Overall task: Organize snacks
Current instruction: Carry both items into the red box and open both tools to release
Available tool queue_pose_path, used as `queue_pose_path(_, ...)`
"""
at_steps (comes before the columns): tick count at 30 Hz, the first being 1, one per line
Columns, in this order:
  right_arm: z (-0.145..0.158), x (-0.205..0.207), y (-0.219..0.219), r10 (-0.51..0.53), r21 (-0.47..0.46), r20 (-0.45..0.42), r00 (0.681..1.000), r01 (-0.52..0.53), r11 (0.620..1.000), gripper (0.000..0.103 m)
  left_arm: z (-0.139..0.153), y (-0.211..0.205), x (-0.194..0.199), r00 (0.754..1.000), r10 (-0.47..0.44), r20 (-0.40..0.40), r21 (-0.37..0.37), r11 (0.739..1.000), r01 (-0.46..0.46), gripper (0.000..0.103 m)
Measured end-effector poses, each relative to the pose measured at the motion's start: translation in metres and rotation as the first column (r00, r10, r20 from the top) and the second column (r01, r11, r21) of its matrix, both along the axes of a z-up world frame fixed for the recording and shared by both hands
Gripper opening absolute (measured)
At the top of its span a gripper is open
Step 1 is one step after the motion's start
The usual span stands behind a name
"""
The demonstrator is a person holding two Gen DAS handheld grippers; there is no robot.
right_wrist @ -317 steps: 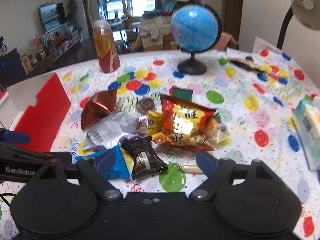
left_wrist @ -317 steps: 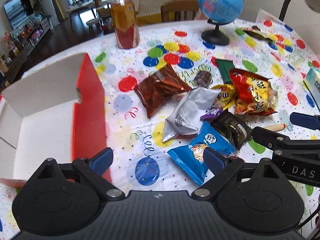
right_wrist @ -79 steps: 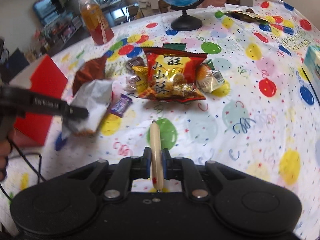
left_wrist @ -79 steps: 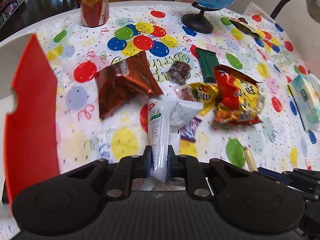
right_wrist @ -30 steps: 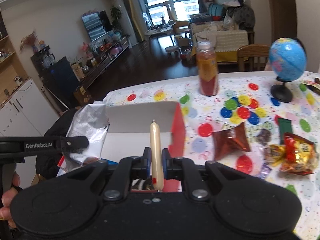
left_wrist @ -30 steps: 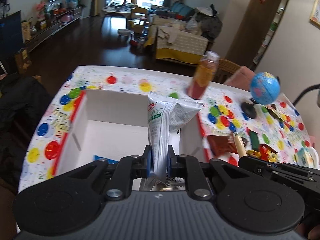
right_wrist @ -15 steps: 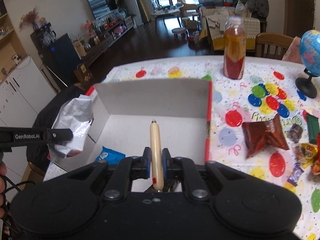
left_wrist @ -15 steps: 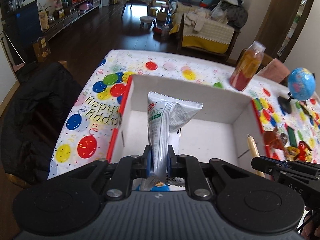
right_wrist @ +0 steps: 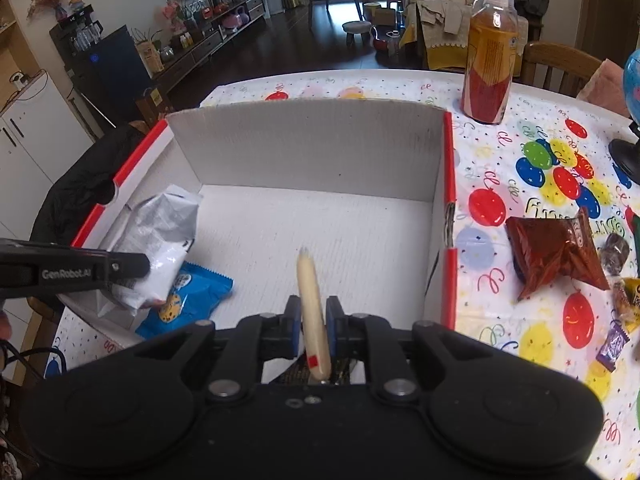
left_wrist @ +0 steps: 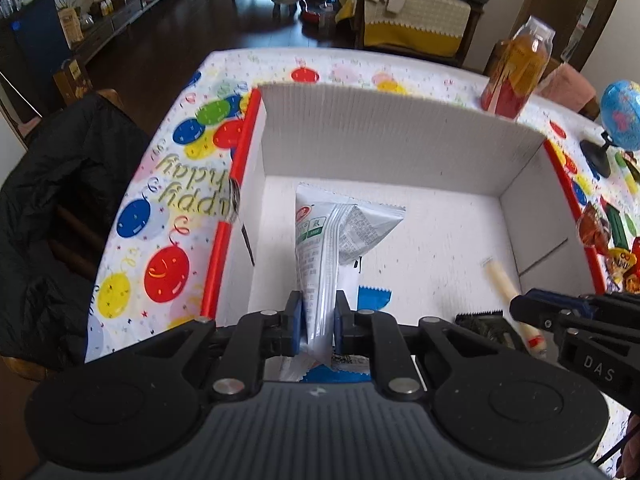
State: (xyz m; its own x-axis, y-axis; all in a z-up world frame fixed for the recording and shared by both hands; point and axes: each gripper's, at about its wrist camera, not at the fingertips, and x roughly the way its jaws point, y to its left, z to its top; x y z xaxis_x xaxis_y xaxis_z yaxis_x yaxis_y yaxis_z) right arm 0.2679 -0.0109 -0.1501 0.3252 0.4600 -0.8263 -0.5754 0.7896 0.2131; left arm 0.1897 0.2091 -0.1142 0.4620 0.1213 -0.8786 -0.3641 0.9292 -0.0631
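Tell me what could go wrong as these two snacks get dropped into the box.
1. The right claw is opening around the sausage stick, which stands tilted above the box floor; it may roll once it lands.
2. The left claw is shut on the silver packet right above the blue packet, so it could land on top of it.
3. The claws work close together over the box and might bump.
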Motion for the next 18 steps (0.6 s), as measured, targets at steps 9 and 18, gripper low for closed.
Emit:
queue_pose_path(9,0.003,-0.002,-0.003,0.01,0.008,-0.002,1.0,-0.01,1.0,0.023,-0.001,0.0,0.0,1.0,0.002,0.001,0.003,1.0,-0.002,0.024)
queue_pose_path(18,0.027,-0.013,-0.015,0.008,0.06,0.052,0.999,-0.011,0.998,0.049,0.02,-0.004,-0.012,0.998,0.002,0.067,0.006,1.0,-0.002,0.058)
